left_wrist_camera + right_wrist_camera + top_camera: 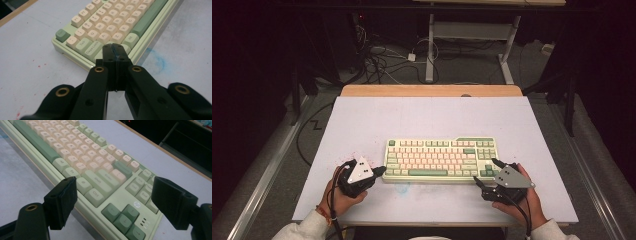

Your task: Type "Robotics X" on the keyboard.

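A cream and green keyboard is seen lying flat on the pale table, set a little toward the near edge and roughly centred between left and right. At its near left corner the left gripper is held low over the table, its tips right beside the keyboard's left end; in the left gripper view the jaws are pressed flat together with nothing caught between them, and the tips are seen over the near left keys, close to the Caps Lock key, though contact with the keys cannot be made out. At the near right corner the right gripper is held with its jaws spread wide; in the right gripper view they are seen standing apart on either side of the keyboard's near right corner, with the dark green arrow keys lying in the gap, and nothing is gripped. Whether either pad touches the case cannot be told. A faint blue smudge is seen on the table just in front of the keyboard's near edge, and small red specks are scattered on the surface to the left of it.
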### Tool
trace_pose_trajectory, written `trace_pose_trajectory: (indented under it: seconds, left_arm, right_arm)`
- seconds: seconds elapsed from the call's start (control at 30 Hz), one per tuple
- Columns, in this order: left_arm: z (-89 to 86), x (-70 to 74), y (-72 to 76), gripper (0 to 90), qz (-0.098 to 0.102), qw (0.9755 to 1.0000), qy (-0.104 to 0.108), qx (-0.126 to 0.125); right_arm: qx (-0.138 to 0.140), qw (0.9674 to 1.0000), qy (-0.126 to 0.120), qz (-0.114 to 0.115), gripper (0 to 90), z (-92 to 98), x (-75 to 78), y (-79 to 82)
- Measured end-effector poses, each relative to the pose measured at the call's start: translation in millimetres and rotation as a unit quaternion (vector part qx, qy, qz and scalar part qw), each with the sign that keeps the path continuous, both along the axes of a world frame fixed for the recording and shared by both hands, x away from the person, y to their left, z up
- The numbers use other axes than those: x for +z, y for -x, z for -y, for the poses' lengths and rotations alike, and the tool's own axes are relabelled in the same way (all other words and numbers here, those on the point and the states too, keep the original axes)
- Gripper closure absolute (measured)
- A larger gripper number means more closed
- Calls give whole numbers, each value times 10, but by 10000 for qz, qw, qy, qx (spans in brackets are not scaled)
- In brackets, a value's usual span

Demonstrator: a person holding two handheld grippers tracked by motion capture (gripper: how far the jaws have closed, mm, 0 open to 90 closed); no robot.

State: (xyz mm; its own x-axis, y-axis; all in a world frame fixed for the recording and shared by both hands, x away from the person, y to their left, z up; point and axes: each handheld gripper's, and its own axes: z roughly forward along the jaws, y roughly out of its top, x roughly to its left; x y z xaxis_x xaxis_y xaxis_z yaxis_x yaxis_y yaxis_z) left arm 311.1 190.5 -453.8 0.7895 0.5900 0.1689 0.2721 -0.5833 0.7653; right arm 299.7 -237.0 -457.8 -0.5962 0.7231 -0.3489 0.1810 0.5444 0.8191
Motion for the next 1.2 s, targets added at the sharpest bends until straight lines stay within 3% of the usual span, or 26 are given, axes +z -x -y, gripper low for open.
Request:
trace_pose_trajectory:
  seconds: [0.33, 0.7, 1.2]
  left_arm:
    - [216, 26, -130, 877, -144, 9991, -309, -235]
    - [407, 80, -273, 877, -116, 9990, -309, -309]
    - [645, 121, -443, 877, -199, 9970, -524, -537]
  right_arm:
    - [-53, 10000, -42, 44, 218, 10, 7, -8]
    - [-42, 10000, 14, -14, 220, 2, -16, -23]
    - [-23, 10000, -6, -80, 219, 10, -27, -39]
